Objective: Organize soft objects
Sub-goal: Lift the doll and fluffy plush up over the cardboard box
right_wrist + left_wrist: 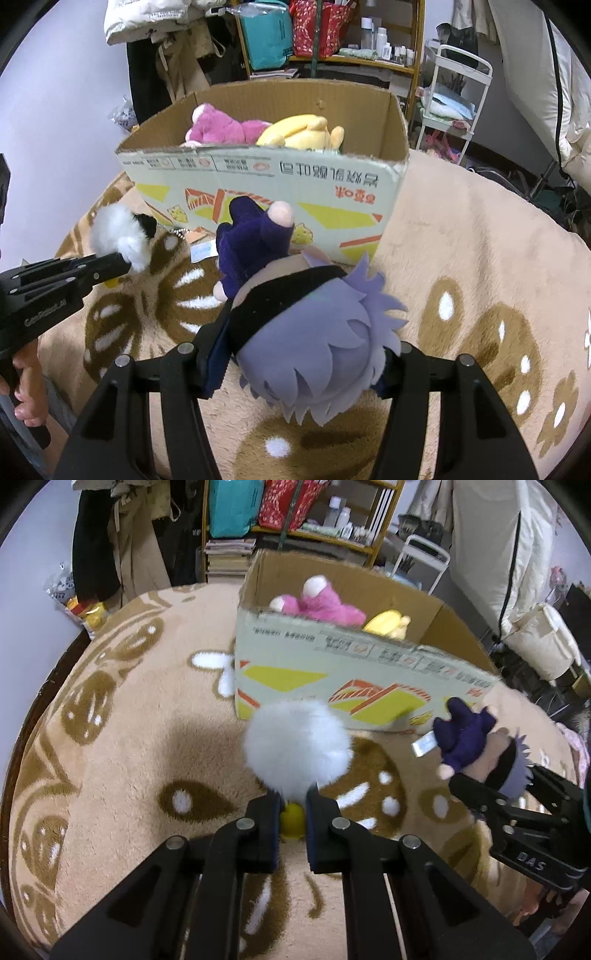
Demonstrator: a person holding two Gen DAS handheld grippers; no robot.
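Note:
My left gripper [292, 794] is shut on a yellow part at the bottom of a white fluffy plush [297, 746] and holds it above the rug. In the right wrist view this plush [118, 227] shows a black ear, with the left gripper [120, 265] under it. My right gripper [303, 349] is shut on the head of a purple-haired doll [314, 332] in dark blue clothes, also lifted; the left wrist view shows this doll [469, 738] and the right gripper [509, 781] at the right. Just ahead stands an open cardboard box [258, 177] holding a pink plush [221, 127] and a yellow plush [299, 133].
A beige and brown patterned rug [480, 258] covers the floor around the box. A paper tag [202, 252] lies by the box's near wall. Behind are a wooden shelf [369, 61], hanging clothes [122, 546], a white cart [454, 96] and bedding [517, 554]. A hand [27, 384] grips the left handle.

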